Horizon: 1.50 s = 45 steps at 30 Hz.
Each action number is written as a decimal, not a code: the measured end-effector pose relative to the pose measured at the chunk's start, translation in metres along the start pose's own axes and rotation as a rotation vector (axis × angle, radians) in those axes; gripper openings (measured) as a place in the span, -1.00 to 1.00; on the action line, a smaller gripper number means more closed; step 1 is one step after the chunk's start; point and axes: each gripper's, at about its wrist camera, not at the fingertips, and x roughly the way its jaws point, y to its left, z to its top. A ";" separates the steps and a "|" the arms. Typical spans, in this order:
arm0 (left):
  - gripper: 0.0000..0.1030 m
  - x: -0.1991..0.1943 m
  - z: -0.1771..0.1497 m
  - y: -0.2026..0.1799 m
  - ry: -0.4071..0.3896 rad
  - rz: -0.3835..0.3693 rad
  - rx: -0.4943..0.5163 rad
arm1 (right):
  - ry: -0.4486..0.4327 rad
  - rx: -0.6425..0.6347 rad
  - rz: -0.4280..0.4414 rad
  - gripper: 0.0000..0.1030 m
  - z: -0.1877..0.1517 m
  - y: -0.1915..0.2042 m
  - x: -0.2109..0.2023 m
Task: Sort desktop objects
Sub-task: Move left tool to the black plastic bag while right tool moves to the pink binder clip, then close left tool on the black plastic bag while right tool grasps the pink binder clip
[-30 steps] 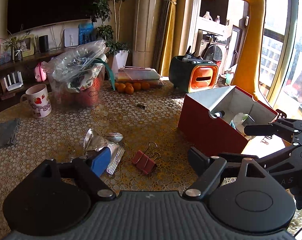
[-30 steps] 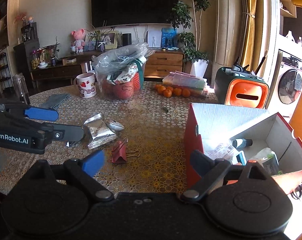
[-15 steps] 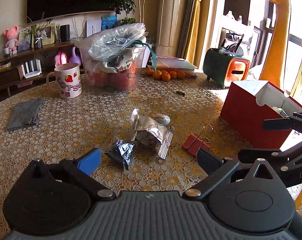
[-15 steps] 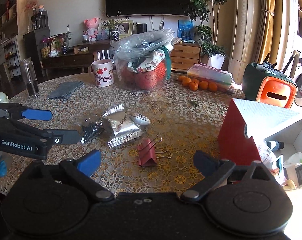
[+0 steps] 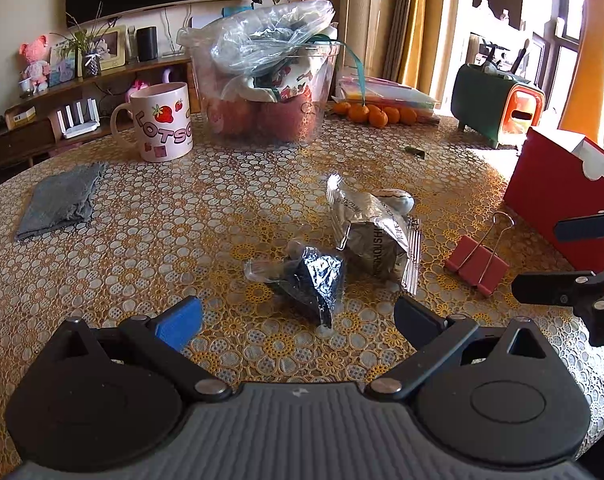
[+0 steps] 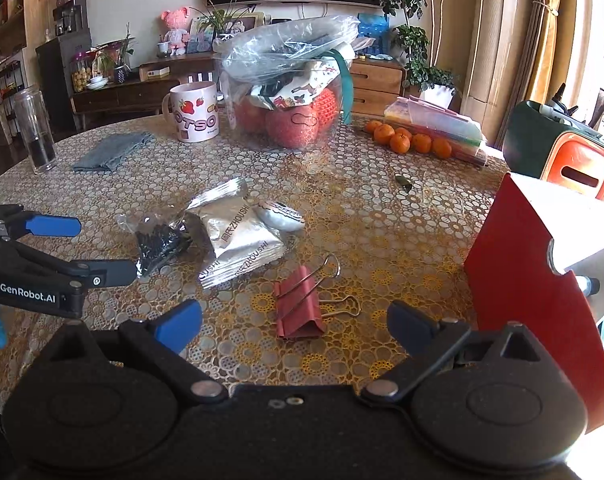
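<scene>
While both grippers gape empty: crumpled silver packet [image 5: 372,236], red binder clip [image 6: 298,306] lying flat.

Ahead of our left gripper [image 5: 298,320] the surface [image 5: 150,240] lies bare from nine to eleven o'clock as far as the grey cloth [image 5: 58,200] and the mug [image 5: 162,120]. At twelve a dark wrapper [image 5: 314,276] sits close, touching the silver packet [image 5: 374,236] behind it. At two the red clip [image 5: 476,266] lies apart from the packet, with a passable strip between. The red box [image 5: 554,200] walls off three o'clock, and our right gripper [image 5: 562,256] crowds in front of it. From the right wrist view, the clip lies just ahead of the wide-open jaws, with bare surface between it and the box. The big bowl [image 5: 266,108] blocks the far centre.
</scene>
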 end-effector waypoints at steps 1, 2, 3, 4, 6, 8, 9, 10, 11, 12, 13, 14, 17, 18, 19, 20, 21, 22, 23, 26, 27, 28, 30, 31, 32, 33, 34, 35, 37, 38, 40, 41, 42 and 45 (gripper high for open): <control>0.99 0.003 0.000 0.000 0.002 0.002 0.005 | 0.002 0.001 0.000 0.93 0.000 -0.001 0.004; 0.99 0.006 0.000 0.000 0.004 0.002 0.010 | 0.006 0.000 -0.001 0.92 0.000 -0.001 0.008; 0.99 0.010 0.000 -0.001 0.005 0.002 0.016 | 0.012 -0.001 -0.003 0.92 0.000 -0.002 0.012; 0.99 0.013 0.000 -0.001 0.004 0.003 0.021 | 0.017 -0.002 -0.007 0.92 0.000 -0.002 0.017; 0.99 0.019 0.000 -0.002 0.007 0.008 0.038 | 0.027 -0.005 -0.013 0.89 0.000 -0.003 0.025; 0.99 0.025 0.000 -0.003 0.013 0.017 0.052 | 0.033 -0.008 -0.017 0.87 0.000 -0.003 0.034; 0.99 0.030 0.000 -0.003 0.019 0.023 0.058 | 0.037 -0.008 -0.022 0.86 0.001 -0.004 0.038; 0.99 0.032 0.000 -0.003 0.023 0.024 0.060 | 0.040 -0.009 -0.023 0.85 0.001 -0.004 0.041; 0.99 0.035 -0.001 -0.003 0.028 0.024 0.059 | 0.043 -0.009 -0.024 0.80 0.001 -0.004 0.044; 0.99 0.038 -0.001 -0.002 0.032 0.025 0.057 | 0.047 -0.009 -0.024 0.77 0.001 -0.004 0.047; 0.99 0.040 -0.001 -0.002 0.035 0.025 0.056 | 0.050 -0.010 -0.023 0.77 0.002 -0.004 0.050; 0.99 0.043 -0.001 -0.001 0.037 0.029 0.057 | 0.050 -0.012 -0.022 0.76 0.001 -0.004 0.053; 0.99 0.048 0.000 -0.001 0.033 0.031 0.060 | 0.055 -0.013 -0.018 0.72 0.001 -0.003 0.058; 0.99 0.048 0.001 -0.001 0.031 0.030 0.061 | 0.055 -0.013 -0.018 0.71 0.001 -0.003 0.059; 0.99 0.049 0.001 -0.002 0.028 0.031 0.063 | 0.055 -0.013 -0.019 0.71 0.001 -0.003 0.060; 0.99 0.049 0.002 -0.002 0.026 0.032 0.064 | 0.056 -0.011 -0.020 0.69 0.001 -0.004 0.061; 0.99 0.050 0.002 -0.002 0.024 0.032 0.067 | 0.058 -0.006 -0.018 0.66 0.002 -0.004 0.063; 0.99 0.051 0.003 -0.003 0.024 0.032 0.070 | 0.061 -0.002 -0.017 0.64 0.002 -0.005 0.065; 0.99 0.051 0.004 -0.004 0.023 0.032 0.072 | 0.065 0.001 -0.019 0.61 0.001 -0.005 0.067; 0.98 0.053 0.005 -0.005 0.023 0.040 0.072 | 0.067 0.015 -0.022 0.56 0.001 -0.007 0.070; 0.98 0.053 0.006 -0.005 0.025 0.039 0.069 | 0.066 0.019 -0.022 0.58 0.001 -0.008 0.071; 0.97 0.053 0.006 -0.005 0.026 0.037 0.065 | 0.067 0.028 -0.020 0.59 0.001 -0.009 0.072; 0.94 0.052 0.006 -0.007 0.021 0.037 0.072 | 0.064 0.033 -0.028 0.54 0.001 -0.009 0.072; 0.88 0.052 0.005 -0.008 0.019 0.034 0.076 | 0.062 0.029 -0.030 0.52 0.000 -0.008 0.071; 0.80 0.051 0.005 -0.008 0.016 0.029 0.078 | 0.060 0.027 -0.028 0.46 0.000 -0.008 0.071; 0.75 0.050 0.005 -0.009 0.013 0.025 0.081 | 0.058 0.024 -0.026 0.37 0.000 -0.007 0.070; 0.64 0.050 0.005 -0.010 0.012 0.022 0.082 | 0.055 0.016 -0.024 0.34 0.000 -0.006 0.069; 0.52 0.049 0.006 -0.011 0.011 0.014 0.084 | 0.053 0.007 -0.023 0.31 0.000 -0.004 0.069; 0.39 0.048 0.006 -0.013 0.011 0.006 0.089 | 0.047 -0.006 -0.024 0.22 0.000 -0.002 0.068; 0.32 0.047 0.006 -0.015 0.010 0.005 0.093 | 0.046 -0.009 -0.011 0.03 0.000 -0.001 0.067; 0.24 0.047 0.006 -0.016 0.009 0.000 0.094 | 0.045 -0.018 -0.007 0.01 0.001 0.002 0.066; 0.14 0.046 0.006 -0.016 0.009 -0.001 0.091 | 0.044 -0.025 -0.010 -0.03 0.001 0.003 0.066; 0.07 0.046 0.006 -0.016 0.008 0.001 0.089 | 0.043 -0.033 -0.009 -0.12 0.001 0.005 0.065; -0.12 0.045 0.006 -0.017 0.009 -0.001 0.086 | 0.038 -0.055 0.002 -0.33 0.001 0.010 0.064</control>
